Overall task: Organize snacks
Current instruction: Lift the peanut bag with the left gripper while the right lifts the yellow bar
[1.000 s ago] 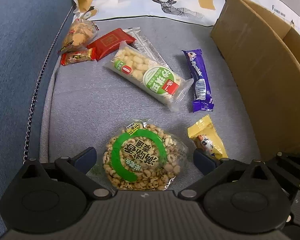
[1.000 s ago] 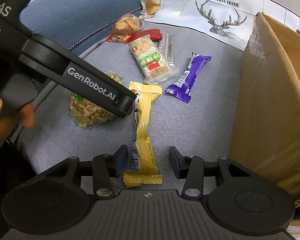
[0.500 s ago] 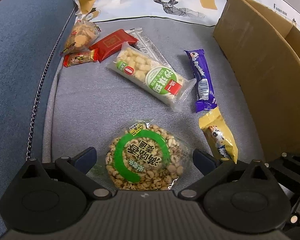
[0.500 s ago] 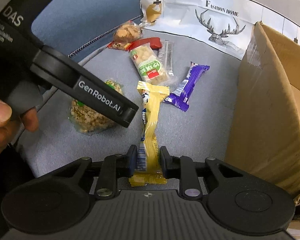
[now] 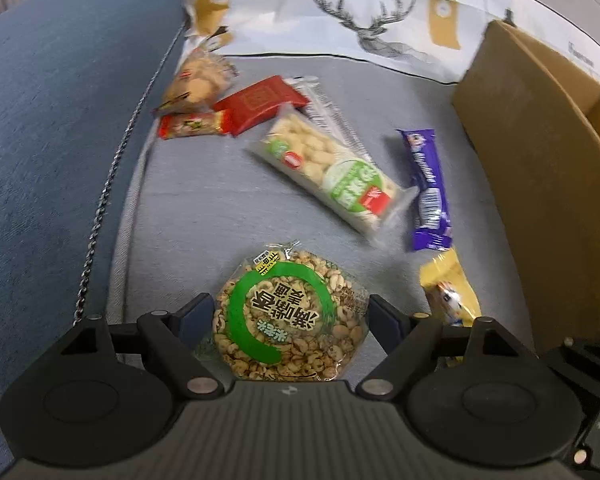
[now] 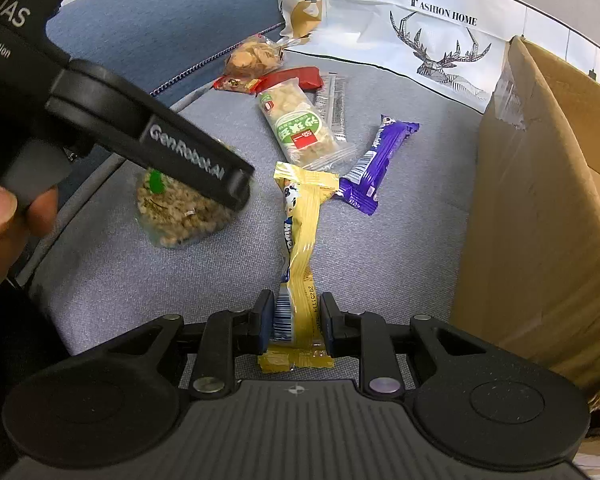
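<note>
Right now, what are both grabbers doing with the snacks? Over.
Right gripper shut on the long yellow snack packet. Left gripper has just been closing around the round puffed-grain pack with the green ring; contact unclear. Open brown cardboard box alongside, nothing blocking.

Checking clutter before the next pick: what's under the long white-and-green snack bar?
The white-and-green snack bar lies across a clear striped wrapper, covering its near end. Beneath both is the grey cushion. Anything else under the bar cannot be seen.

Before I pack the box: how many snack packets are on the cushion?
8: cracker bag, small red packet, red pack, clear stick, rice bar, purple bar, yellow bar, round cake. None visibly hidden.
</note>
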{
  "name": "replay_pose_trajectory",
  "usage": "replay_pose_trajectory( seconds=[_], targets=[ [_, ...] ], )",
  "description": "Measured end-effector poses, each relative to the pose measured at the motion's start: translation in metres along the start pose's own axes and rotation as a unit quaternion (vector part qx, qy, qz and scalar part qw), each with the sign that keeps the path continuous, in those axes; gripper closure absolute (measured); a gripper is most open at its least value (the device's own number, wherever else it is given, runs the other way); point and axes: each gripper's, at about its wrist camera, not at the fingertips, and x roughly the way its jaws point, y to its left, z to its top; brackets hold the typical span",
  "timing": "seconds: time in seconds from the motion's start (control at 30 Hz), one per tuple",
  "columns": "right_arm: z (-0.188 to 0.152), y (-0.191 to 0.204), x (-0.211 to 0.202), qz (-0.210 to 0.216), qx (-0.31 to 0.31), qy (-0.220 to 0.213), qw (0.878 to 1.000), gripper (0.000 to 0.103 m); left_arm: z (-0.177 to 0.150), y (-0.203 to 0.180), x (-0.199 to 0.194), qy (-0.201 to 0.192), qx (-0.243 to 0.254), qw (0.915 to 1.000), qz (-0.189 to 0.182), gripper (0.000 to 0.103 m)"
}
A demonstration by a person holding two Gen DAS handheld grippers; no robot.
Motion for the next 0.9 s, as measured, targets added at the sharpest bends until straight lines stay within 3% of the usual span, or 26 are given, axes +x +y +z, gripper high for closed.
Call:
replay_pose_trajectory(
  seconds=[0.23, 0.53, 0.73, 0.9],
  targets=[
    [-0.001, 0.000, 0.002, 0.004, -0.002, 0.007, 1.000, 0.077, -0.003, -0.011, 0.005, 0.015, 0.036, 0.9992, 0.004, 0.010],
    [-0.001, -0.001, 0.001, 0.003, -0.003, 0.006, 1.000, 0.077, -0.003, -0.013, 0.007, 0.013, 0.042, 0.9990, 0.011, 0.015],
    [-0.001, 0.001, -0.003, 0.002, -0.007, -0.007, 1.000, 0.077, -0.003, -0.012, 0.000, -0.001, 0.033, 0.9994, 0.005, 0.018],
    [0.000, 0.001, -0.014, -0.003, -0.010, -0.041, 0.999, 0.078, -0.003, -0.009, -0.015, -0.044, 0.021, 0.9988, -0.005, 0.018]
  ],
)
